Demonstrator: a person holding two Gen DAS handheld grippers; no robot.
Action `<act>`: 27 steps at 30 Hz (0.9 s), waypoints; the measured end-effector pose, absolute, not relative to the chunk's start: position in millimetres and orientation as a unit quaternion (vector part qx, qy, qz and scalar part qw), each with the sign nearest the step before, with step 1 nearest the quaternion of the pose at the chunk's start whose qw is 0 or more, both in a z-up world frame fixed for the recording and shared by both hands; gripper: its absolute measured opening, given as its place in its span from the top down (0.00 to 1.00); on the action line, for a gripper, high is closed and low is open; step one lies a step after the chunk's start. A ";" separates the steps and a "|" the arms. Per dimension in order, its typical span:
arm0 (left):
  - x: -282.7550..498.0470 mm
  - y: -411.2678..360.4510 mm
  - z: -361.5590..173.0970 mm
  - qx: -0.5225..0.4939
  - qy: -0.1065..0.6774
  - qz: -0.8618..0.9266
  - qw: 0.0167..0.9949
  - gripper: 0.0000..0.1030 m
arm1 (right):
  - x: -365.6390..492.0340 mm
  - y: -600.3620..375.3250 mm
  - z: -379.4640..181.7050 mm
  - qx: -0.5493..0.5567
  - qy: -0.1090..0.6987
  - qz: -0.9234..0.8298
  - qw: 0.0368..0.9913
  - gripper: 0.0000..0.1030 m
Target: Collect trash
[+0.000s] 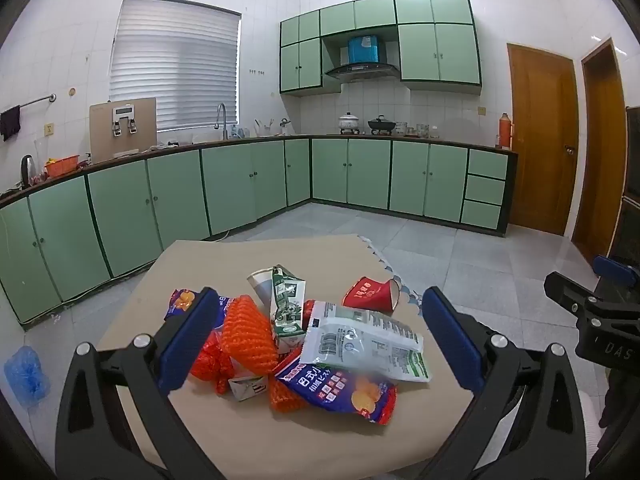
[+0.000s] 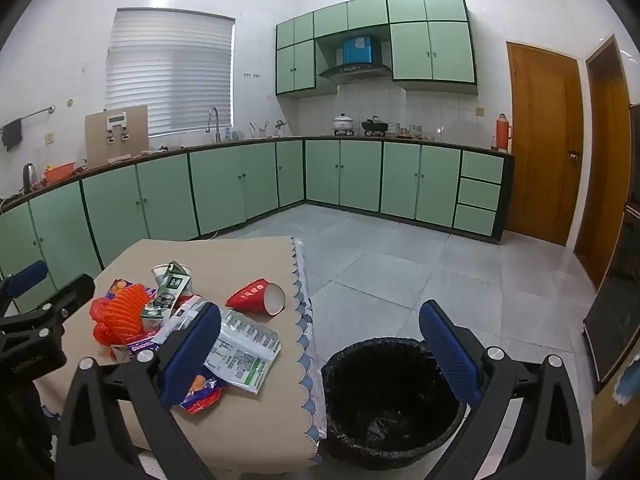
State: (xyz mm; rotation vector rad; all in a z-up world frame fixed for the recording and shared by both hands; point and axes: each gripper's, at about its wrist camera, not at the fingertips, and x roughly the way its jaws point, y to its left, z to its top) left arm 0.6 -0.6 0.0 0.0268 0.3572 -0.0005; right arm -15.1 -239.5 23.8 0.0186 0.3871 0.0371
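Observation:
A heap of trash lies on a beige-covered table (image 1: 224, 440): an orange foam net (image 1: 246, 334), a green milk carton (image 1: 286, 304), a white and green wrapper (image 1: 368, 340), a blue and red snack bag (image 1: 340, 390) and a tipped red paper cup (image 1: 372, 294). My left gripper (image 1: 320, 340) hangs open in front of the heap, nothing between its blue pads. My right gripper (image 2: 320, 350) is open too, over the table's right edge, with the wrapper (image 2: 240, 350) by its left finger and a black-lined bin (image 2: 384, 400) below. The red cup (image 2: 258, 296) lies beyond.
The bin stands on the grey tiled floor right beside the table's scalloped edge (image 2: 304, 340). Green cabinets (image 1: 240, 184) run along the left and back walls. Two wooden doors (image 1: 540, 140) are at the right. A blue plastic item (image 1: 26, 374) lies on the floor at the left.

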 end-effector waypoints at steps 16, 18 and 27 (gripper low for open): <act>-1.7 -2.2 7.6 0.015 0.175 0.004 0.984 0.05 | -10.6 -239.7 19.0 0.010 0.199 0.017 0.980 0.06; -1.7 -2.6 7.4 0.015 0.175 0.004 0.985 0.05 | -10.5 -239.5 18.8 0.008 0.197 0.017 0.980 0.06; -2.8 -1.9 8.6 0.015 0.175 0.004 0.984 0.05 | -12.4 -238.5 19.8 0.008 0.194 0.018 0.981 0.06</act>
